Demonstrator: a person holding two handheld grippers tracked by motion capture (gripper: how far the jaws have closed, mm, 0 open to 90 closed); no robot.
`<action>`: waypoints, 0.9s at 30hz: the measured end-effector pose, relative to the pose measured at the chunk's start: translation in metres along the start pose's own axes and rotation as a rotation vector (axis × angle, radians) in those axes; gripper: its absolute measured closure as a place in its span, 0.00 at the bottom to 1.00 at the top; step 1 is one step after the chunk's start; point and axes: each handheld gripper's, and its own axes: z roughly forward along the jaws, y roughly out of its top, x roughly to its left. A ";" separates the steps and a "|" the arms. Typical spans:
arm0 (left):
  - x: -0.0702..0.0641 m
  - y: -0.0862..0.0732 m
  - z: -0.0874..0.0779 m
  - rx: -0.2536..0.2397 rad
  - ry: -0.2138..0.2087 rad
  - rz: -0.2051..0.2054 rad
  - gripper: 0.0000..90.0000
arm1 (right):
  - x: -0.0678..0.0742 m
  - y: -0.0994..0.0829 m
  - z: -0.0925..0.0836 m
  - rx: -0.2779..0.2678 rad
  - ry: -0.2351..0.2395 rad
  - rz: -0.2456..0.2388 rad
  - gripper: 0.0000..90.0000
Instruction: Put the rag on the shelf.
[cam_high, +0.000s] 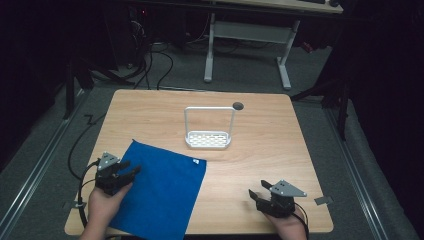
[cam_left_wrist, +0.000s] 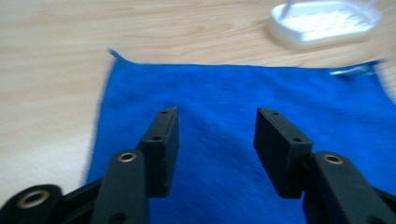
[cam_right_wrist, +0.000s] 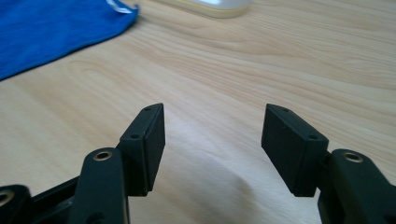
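Lying flat at the table's near left, the blue cloth is overhung by the left gripper, jaws released and empty; the right gripper, also released, is well apart.

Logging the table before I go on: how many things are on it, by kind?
Blue cloth: 1
White rack with a tall handle: 1
Grippers, both open: 2, left gripper over the cloth, right gripper over bare table
Total: 4

grey floor (cables), dark room, white desk
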 end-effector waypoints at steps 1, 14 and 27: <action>-0.001 -0.001 0.001 0.016 0.000 0.009 0.57 | -0.002 0.000 0.000 0.002 -0.012 0.006 0.44; 0.001 -0.002 0.000 0.005 0.011 0.027 0.56 | 0.004 0.001 0.003 0.003 0.005 -0.010 0.46; 0.002 -0.007 -0.009 0.022 0.047 0.074 0.79 | 0.050 0.027 0.022 -0.026 0.152 -0.081 1.00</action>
